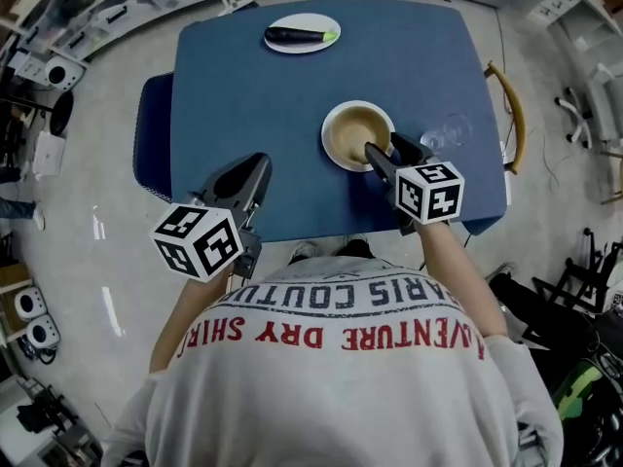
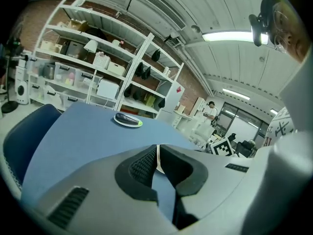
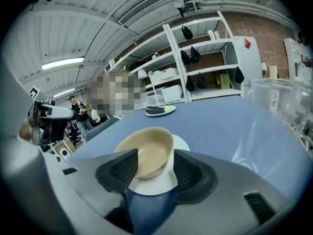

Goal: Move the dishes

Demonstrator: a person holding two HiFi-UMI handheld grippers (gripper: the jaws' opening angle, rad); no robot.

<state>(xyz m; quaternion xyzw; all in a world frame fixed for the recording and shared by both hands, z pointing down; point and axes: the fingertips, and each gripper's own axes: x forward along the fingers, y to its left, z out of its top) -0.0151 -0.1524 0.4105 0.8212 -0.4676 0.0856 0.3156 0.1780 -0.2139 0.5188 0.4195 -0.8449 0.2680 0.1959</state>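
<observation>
Left claw (image 2: 156, 154) hung low over the blue tabletop (image 2: 88, 126), jaws nearly together with nothing gripped, plate (image 2: 117, 120) bearing a dark vegetable (image 2: 126, 118) lay far off, chair (image 2: 24, 136) at left, shelves (image 2: 98, 67) stood behind

Reads as a lab/workshop space. Brick wall (image 3: 254, 26), ribbed metal ceiling (image 3: 98, 28) with a vent duct (image 2: 161, 9) and strip lights (image 2: 227, 35). White open shelving (image 2: 98, 77) loaded with storage boxes (image 2: 107, 88) and dark bags (image 3: 195, 55). Glossy grey floor (image 1: 88, 251), black stands (image 1: 584, 270) and other gear round the edges. Blue table (image 1: 389, 56) out in the open. Person (image 2: 211, 112) standing near glazed partitions (image 2: 244, 124) at the back.
</observation>
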